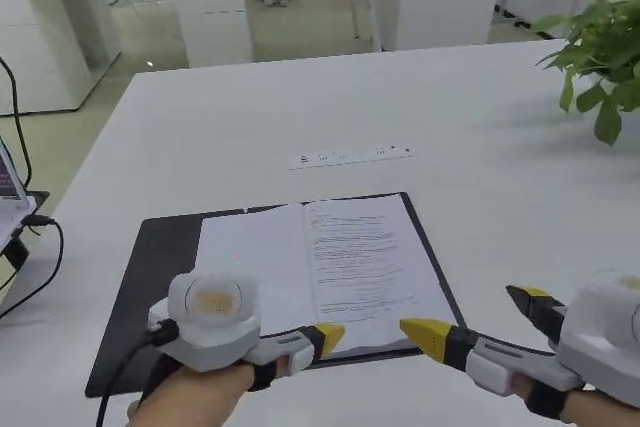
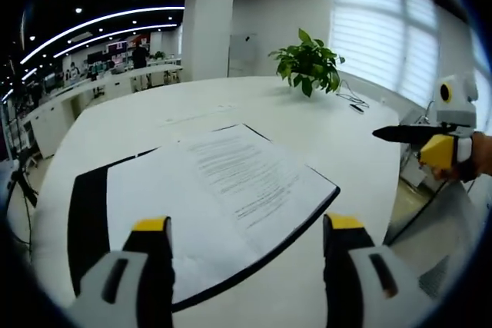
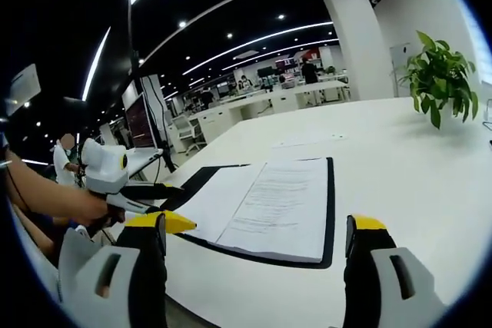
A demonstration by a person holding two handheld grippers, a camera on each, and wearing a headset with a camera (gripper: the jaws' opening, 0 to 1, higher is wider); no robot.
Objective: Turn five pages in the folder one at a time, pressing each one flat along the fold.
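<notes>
Black-covered folder (image 1: 160,267), open flat on the white tabletop (image 1: 500,167), close to the near edge. Carries a blank-looking leaf (image 1: 255,257) on the left half and a printed page (image 1: 365,257) on the right, meeting at a fold down the middle. No leaf lifted or curling in any view. Hard to say how many sheets lie on either side, so no count of turns to be read from the stacks.

Left tongs (image 2: 247,224) spread wide, clamped on nothing, at the folder's near edge about its middle. Touching it or just above, not to be told. Right tongs (image 1: 468,312) likewise parted and empty, just off the near right corner, with one yellow tip aimed at the printed page but apart from it.

Judging by that: either at the very start or between turns, with no page in hand and no pressing along the fold under way. Left to do, at the least: pinch the right page's free edge, carry it over to the left, smooth it down along the fold, and repeat up to five.

Farther off, a white power strip (image 1: 350,156) and a potted plant (image 1: 600,57) at the far right, both well apart from the work.
</notes>
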